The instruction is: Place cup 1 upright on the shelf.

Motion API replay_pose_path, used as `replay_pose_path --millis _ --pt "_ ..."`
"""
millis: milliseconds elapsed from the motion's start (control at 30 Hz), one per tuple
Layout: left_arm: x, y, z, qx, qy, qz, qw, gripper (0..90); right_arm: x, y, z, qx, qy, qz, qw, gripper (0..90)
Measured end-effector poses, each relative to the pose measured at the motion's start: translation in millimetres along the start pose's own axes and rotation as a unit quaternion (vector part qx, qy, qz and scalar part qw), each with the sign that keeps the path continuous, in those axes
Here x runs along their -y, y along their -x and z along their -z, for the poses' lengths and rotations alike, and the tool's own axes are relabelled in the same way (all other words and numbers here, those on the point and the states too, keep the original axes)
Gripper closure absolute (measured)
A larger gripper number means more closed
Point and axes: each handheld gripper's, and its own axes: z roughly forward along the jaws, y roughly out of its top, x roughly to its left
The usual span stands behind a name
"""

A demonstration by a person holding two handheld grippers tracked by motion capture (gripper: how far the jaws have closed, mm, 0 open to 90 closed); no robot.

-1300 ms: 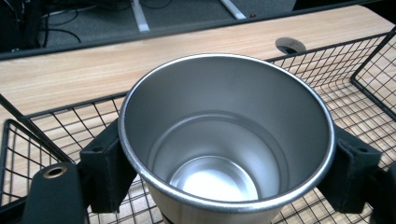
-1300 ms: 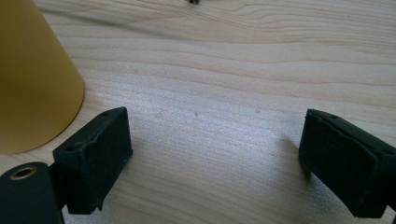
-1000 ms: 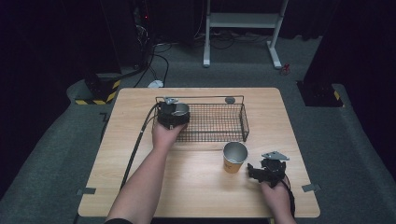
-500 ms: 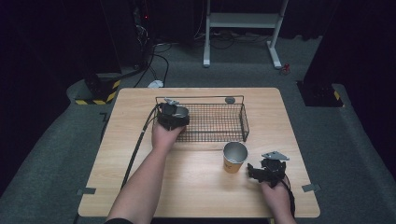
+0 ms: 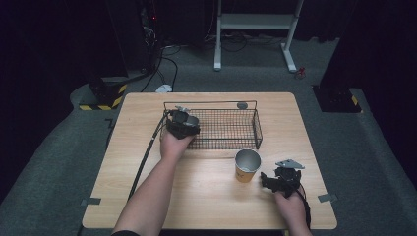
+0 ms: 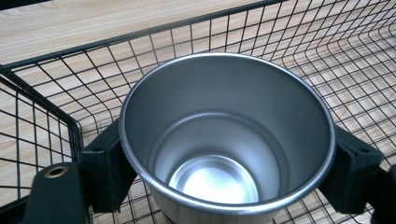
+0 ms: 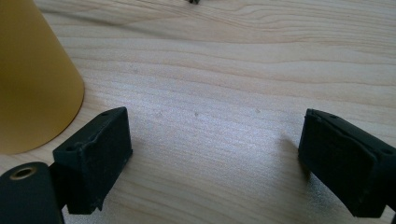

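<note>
At the wire basket's (image 5: 231,129) left end: left gripper (image 5: 182,123) clamping a steel cup (image 6: 227,140), jaws closed on the cup's two sides just under the rim, pads pressing the wall. Cup sitting upright, mouth open to the camera, inside bare and shiny. Hanging inside the basket, near its left wall and front-left corner; mesh floor showing below and around the cup in the left gripper view; whether the base is touching the mesh, cannot tell. Left hand (image 5: 173,145) reaching in over the basket's near rim, cable trailing back toward the table's (image 5: 147,196) near-left edge.

In front of the basket, just off its near-right corner: a second cup (image 5: 247,165), yellow-orange outside, steel inside, standing upright on the bare table, well apart from the left gripper.

To the right of that yellow cup, further from the basket: right gripper (image 5: 266,180) resting low over the table, jaws standing wide apart, gripping nothing, only bare wood showing between the pads (image 7: 95,158) in the right gripper view. Yellow cup's side (image 7: 32,79) lying just outside one jaw, near but not touching. Right hand (image 5: 291,206) coming in from the near edge.

Behind the basket's far rim: small grey round thing (image 5: 242,105) lying on the table.
</note>
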Motion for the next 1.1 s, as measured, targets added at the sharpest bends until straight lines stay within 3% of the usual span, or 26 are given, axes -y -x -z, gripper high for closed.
replay_pose_path --millis 200,867,1100 --pt "0.8 0.9 1.1 -0.003 -0.005 -0.010 0.9999 18.7 0.0 0.0 0.0 -0.001 0.000 0.000 1.0000 8.9" --pt "2.7 -2.7 5.3 0.011 -0.029 -0.012 0.9994 18.7 0.0 -0.1 0.0 0.000 0.000 0.001 1.0000 9.1" --pt "1.5 -1.7 6.4 0.014 -0.024 -0.010 0.9996 18.9 0.0 -0.1 0.0 0.000 0.000 0.001 1.0000 9.1"
